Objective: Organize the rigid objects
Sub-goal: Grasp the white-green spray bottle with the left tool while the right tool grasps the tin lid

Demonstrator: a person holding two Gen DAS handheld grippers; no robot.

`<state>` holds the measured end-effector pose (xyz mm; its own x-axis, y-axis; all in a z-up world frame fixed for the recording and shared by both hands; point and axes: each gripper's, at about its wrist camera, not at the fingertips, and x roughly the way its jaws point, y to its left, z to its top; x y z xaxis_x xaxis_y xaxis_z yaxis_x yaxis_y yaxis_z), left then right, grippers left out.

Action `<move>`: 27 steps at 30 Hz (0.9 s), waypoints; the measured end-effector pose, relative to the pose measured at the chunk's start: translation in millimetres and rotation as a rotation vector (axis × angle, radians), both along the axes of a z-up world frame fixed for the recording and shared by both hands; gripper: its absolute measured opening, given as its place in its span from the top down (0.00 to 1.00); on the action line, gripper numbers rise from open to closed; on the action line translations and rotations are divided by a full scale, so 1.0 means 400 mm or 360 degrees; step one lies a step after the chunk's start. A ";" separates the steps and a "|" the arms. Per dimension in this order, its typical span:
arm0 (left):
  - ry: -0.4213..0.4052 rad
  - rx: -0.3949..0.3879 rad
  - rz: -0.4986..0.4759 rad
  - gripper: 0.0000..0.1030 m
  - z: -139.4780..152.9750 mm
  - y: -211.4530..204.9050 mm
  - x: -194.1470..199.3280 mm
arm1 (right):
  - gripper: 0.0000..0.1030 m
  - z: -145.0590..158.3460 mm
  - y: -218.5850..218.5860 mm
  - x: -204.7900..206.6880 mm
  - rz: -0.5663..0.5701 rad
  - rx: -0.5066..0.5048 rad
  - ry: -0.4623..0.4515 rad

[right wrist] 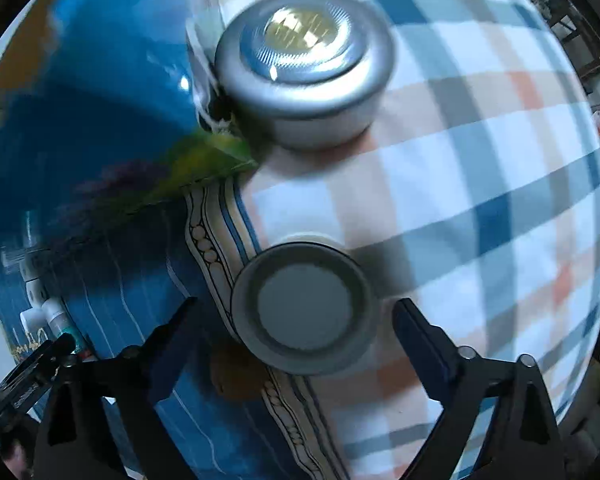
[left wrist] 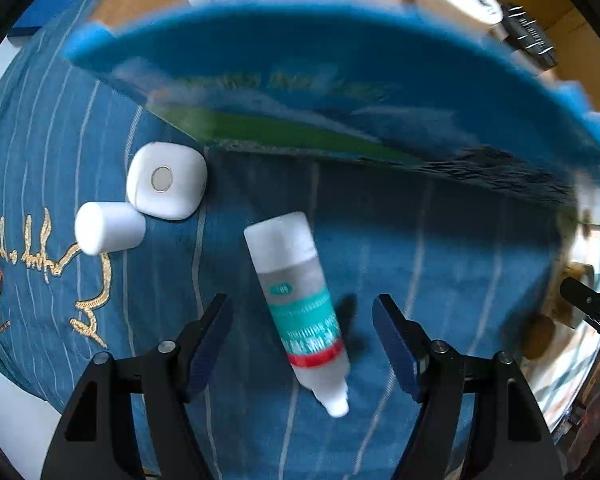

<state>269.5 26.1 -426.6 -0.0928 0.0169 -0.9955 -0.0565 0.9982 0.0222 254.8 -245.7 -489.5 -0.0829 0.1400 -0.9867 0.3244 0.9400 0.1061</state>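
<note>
The left hand-held gripper (left wrist: 302, 344) points down at a blue striped cloth (left wrist: 420, 248), its 2 fingers (left wrist: 210, 344) standing apart on either side of a small white bottle (left wrist: 300, 312) with a teal and red label. The bottle lies on the cloth between them, and neither pad touches it. Beside it to the left lie a rounded white case (left wrist: 166, 186) and a white cylinder (left wrist: 108, 228), touching each other. A blue box (left wrist: 340, 60) stands behind them.

The right hand-held gripper (right wrist: 296, 344) hangs over a plaid cloth (right wrist: 480, 160), fingers apart around a round grey-lidded tin (right wrist: 304, 308) without contact. A silver round tin (right wrist: 306, 68) sits farther off, against the blue box.
</note>
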 end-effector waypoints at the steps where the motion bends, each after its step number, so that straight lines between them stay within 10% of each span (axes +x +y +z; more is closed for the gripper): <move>1: 0.0007 0.0002 -0.0016 0.38 -0.013 -0.002 0.002 | 0.13 -0.008 0.004 0.000 -0.0003 0.0005 0.0002; 3: 0.0014 -0.0010 -0.0033 0.62 -0.033 -0.005 0.000 | 0.17 -0.011 0.008 -0.005 -0.0017 0.0006 -0.0026; 6: -0.0009 -0.0035 -0.0041 0.68 -0.038 -0.010 -0.015 | 0.34 -0.009 0.019 -0.014 0.0036 -0.0077 -0.0011; 27: -0.0089 -0.0031 -0.0304 0.71 0.002 -0.145 -0.146 | 0.35 -0.023 0.127 -0.152 0.0301 -0.0238 0.0061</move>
<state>211.0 -31.8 -425.8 -0.0340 0.0096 -0.9994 0.1337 0.9910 0.0050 193.8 -195.1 -498.6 -0.1317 -0.0291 -0.9909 0.1421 0.9887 -0.0479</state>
